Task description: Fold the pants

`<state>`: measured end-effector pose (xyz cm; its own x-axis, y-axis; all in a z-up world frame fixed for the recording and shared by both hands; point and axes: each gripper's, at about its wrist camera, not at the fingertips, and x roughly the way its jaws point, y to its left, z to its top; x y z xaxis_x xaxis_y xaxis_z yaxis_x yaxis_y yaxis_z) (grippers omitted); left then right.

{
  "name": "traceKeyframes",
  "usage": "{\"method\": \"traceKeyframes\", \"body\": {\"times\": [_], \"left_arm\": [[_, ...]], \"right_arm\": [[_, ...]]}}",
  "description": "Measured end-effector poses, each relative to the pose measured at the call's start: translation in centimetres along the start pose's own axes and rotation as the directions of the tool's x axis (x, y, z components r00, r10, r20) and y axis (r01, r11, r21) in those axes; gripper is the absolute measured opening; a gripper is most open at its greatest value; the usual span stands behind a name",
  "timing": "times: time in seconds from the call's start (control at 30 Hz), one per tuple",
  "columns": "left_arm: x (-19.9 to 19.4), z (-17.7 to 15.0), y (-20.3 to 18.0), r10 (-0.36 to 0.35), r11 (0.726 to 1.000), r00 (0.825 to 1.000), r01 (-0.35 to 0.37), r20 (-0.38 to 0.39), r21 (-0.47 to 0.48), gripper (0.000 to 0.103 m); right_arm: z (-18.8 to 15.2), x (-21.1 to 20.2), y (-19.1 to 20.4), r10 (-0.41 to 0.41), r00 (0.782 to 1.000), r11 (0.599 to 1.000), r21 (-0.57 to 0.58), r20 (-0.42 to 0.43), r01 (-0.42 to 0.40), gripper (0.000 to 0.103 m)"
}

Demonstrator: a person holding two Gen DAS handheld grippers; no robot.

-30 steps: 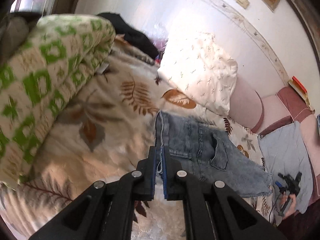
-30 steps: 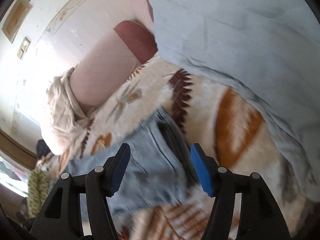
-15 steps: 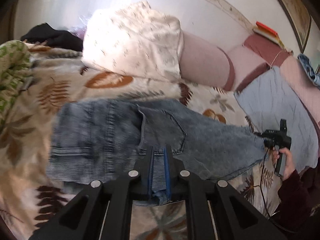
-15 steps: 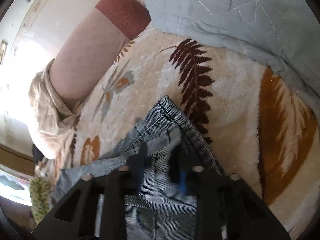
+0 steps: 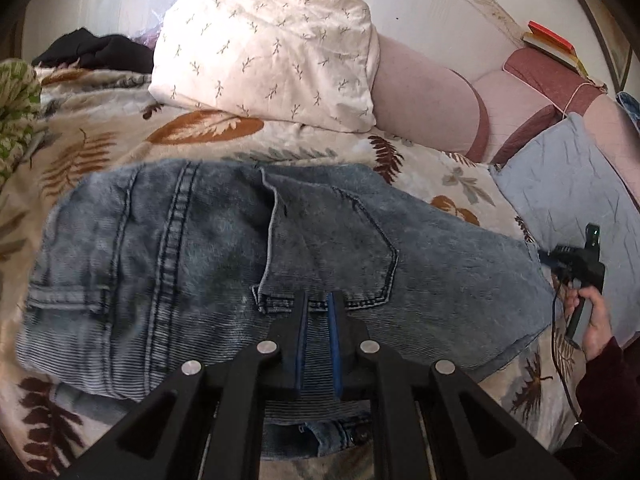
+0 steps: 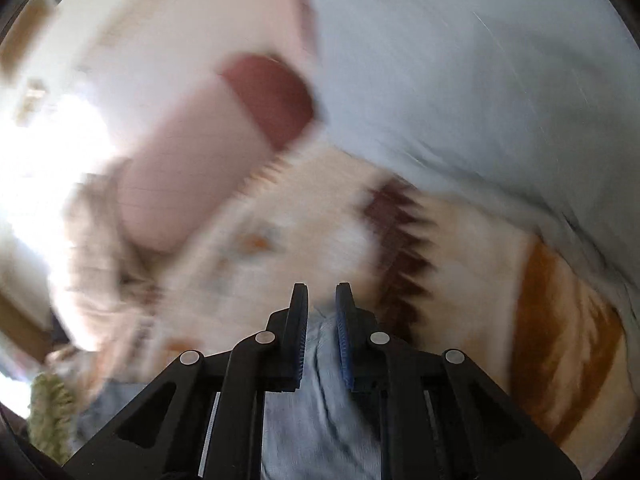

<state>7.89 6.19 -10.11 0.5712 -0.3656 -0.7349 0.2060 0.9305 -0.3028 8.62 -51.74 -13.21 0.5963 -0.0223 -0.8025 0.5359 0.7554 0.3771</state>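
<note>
Both claws now clamped on the jeans (image 5: pixel 224 256), right claw (image 6: pixel 322 300) just closed, left claw (image 5: pixel 318 300) unchanged.

One pair of faded blue denim pants (image 5: pixel 248 264) lies spread on one cream blanket printed with brown and orange fern leaves (image 5: pixel 120 136). Two black two-finger grippers with blue pads are in the room: the left gripper (image 5: pixel 318 312) and the right gripper (image 6: pixel 322 312), one to each hand. I count one hand (image 5: pixel 596 320) in plain sight, in a dark red sleeve. There is one white pillow with small grey sprigs (image 5: pixel 268 48), one pale blue cushion (image 5: pixel 568 200), one green-and-white patterned quilt (image 5: pixel 16 112) and one heap of black cloth (image 5: pixel 96 52). One orange-topped stack of books (image 5: pixel 554 46) sits on the padded pink headboard (image 5: pixel 424 100), though how many books I cannot tell.
</note>
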Motion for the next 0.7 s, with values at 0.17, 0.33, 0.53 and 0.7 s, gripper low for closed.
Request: {"method": "traceKeyframes", "body": {"times": [0.17,0.33,0.53,0.7], "left_arm": [[0.7,-0.5,0.0,0.002,0.999,1.0,-0.002,-0.007,0.032,0.012],[1.0,-0.4,0.4,-0.009,1.0,0.999,0.01,-0.054,0.024,0.013],[1.0,-1.0,0.1,0.003,0.999,0.995,0.001,-0.102,0.047,0.015],[0.9,-1.7,0.4,-0.006,0.998,0.989,0.015,-0.145,0.063,0.015]], "right_arm": [[0.0,-3.5,0.9,0.001,1.0,0.999,-0.036,0.024,0.0,0.032],[-4.0,-8.0,6.8,0.171,0.985,0.963,-0.207,-0.02,-0.171,0.055],[-13.6,-4.8,13.0,0.045,0.97,0.899,-0.413,-0.238,-0.143,0.056],[-18.3,-4.1,14.8,-0.098,0.97,0.856,-0.517,-0.224,-0.033,0.056]]}}
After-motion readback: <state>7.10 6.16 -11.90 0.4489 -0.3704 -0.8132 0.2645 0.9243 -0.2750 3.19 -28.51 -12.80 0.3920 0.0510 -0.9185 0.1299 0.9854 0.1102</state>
